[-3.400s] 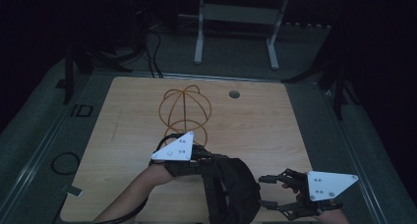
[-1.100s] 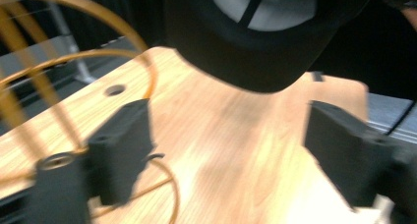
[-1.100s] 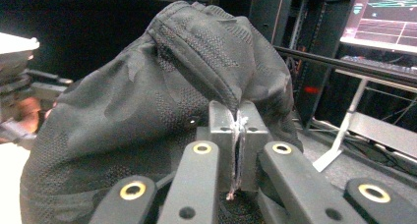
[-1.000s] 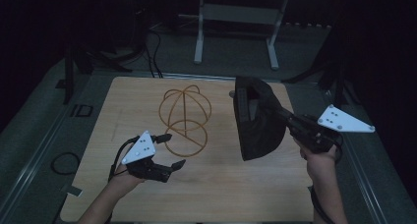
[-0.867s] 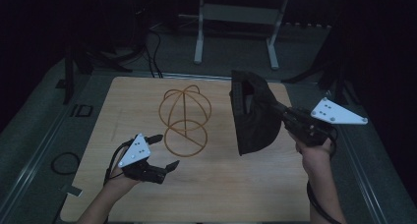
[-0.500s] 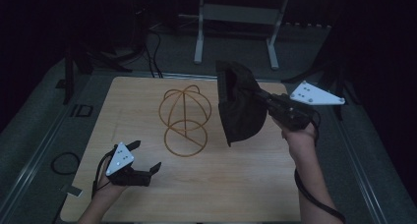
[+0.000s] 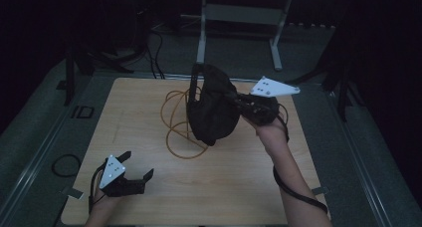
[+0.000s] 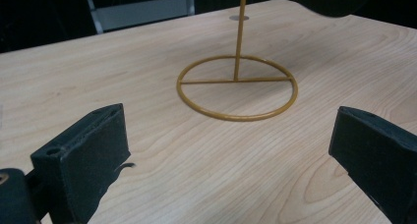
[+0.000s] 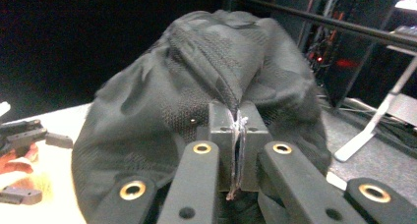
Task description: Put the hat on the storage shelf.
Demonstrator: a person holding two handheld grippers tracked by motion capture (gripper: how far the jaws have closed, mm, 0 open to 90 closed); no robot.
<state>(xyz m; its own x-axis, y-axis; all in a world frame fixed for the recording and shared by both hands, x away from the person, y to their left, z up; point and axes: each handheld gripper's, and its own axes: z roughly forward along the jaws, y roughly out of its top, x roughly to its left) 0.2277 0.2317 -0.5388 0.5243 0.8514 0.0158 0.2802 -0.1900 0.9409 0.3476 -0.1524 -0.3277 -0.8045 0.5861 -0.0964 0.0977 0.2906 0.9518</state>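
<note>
High view: right tongs [image 7: 238,103] clamp the black cap [image 7: 211,112] beside the wire stand [image 7: 179,122], not yet seated; left tongs [image 7: 134,168] wide and empty, low over the counter [image 7: 224,187].

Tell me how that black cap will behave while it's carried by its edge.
Probably floppy: the black cap sags and creases below the right claw, which is shut on its thin edge. It looks light, pinched up by a small bite. Likely to sway and catch the wire stand.
</note>
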